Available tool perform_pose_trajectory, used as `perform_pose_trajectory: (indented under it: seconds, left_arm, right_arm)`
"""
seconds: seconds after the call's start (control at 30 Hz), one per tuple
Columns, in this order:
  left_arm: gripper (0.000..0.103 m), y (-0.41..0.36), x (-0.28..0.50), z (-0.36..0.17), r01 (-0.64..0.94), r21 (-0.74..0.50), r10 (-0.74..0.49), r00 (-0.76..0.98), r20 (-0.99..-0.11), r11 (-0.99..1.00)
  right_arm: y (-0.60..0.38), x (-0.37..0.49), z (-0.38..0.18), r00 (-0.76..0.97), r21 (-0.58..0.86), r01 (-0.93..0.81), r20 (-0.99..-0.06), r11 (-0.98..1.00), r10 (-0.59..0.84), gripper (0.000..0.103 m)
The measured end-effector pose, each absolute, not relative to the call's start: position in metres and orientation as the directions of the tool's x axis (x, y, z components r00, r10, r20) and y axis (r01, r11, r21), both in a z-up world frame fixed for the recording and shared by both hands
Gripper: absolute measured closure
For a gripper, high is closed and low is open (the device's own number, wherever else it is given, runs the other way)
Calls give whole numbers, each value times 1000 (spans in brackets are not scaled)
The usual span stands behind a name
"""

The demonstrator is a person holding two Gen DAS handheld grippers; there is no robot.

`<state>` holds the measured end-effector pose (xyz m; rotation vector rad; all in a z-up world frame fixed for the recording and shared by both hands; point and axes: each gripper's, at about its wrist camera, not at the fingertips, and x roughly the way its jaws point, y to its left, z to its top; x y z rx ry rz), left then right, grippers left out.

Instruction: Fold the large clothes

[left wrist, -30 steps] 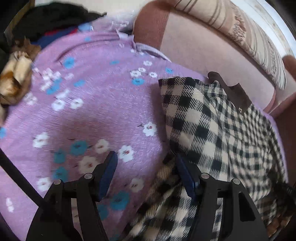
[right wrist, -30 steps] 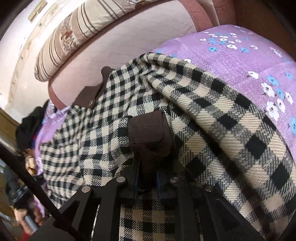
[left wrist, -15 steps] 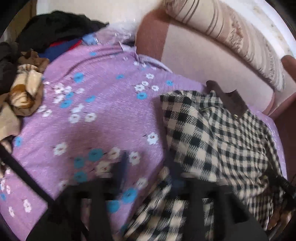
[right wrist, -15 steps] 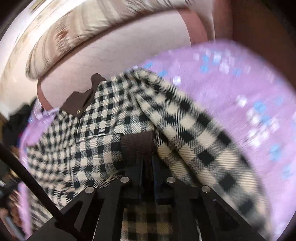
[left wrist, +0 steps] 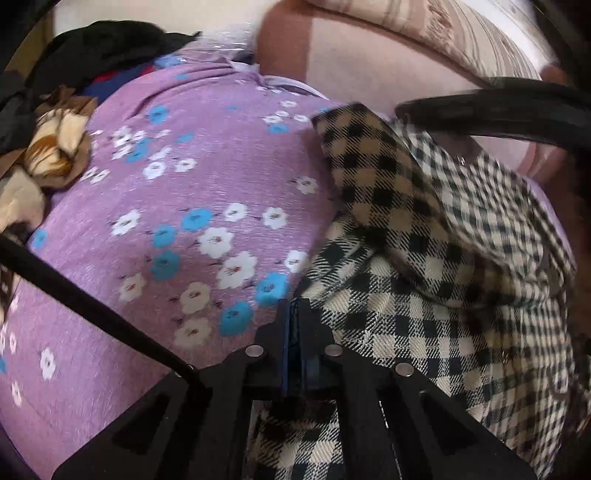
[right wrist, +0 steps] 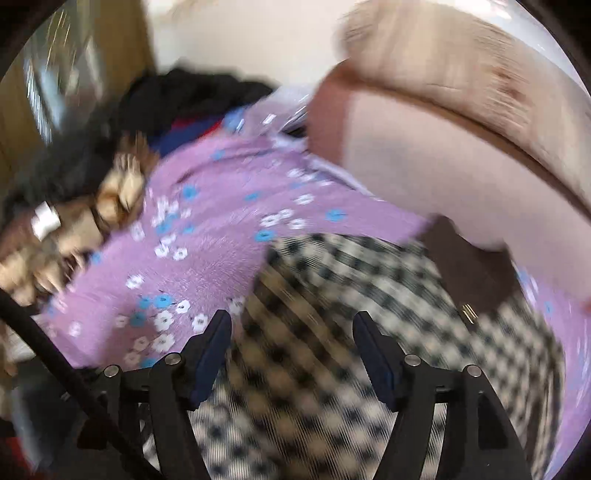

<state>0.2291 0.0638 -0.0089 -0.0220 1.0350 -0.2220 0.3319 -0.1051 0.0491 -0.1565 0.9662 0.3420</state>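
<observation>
A black-and-cream checked shirt (left wrist: 424,295) lies on a purple flowered sheet (left wrist: 192,206), its sleeve folded over its body. My left gripper (left wrist: 295,314) is shut at the shirt's left edge; whether cloth is between the pads I cannot tell. In the blurred right wrist view the shirt (right wrist: 332,295) lies below my right gripper (right wrist: 291,332), which is open and empty above it. A brown collar (right wrist: 469,273) shows at the shirt's far right.
A pink sofa back (left wrist: 369,66) with a striped cushion (left wrist: 461,29) runs behind the sheet. A pile of dark and tan clothes (left wrist: 55,122) lies at the far left, also in the right wrist view (right wrist: 110,184).
My left gripper has closed at the shirt's left edge. My right gripper let go of the brown cuff, opened and swung away over the shirt.
</observation>
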Motion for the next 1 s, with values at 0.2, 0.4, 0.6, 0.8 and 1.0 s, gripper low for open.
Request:
perform_pose_trajectory:
  seconds: [0.2,0.4,0.6,0.8,1.0]
  left_arm:
    - [103,86,215,0,96,-150,-178,482,-858,984]
    - [103,118,212,4,3,-197,-174,475,-863,980]
    - [103,125,214,9,-30,-203,-163,484,-860,979]
    - [101,113,213,24,-6,-144,-119,530,-840,990]
    - [58,104,207,30,13,-119,-107,548,-830,993]
  right_arm:
    - [-63,381,0,329,-88,-445,-942,891,72,97]
    - [-62,410,17,433,-200,-398,-901,895,-9,98]
    - [-65,449,7,462,-142,-258,-887,956,-7,94]
    - [-91,423,26,508,-21,-214,-856,977,93,58]
    - [-230,330,77,584,126,-60,-800,990,137,44]
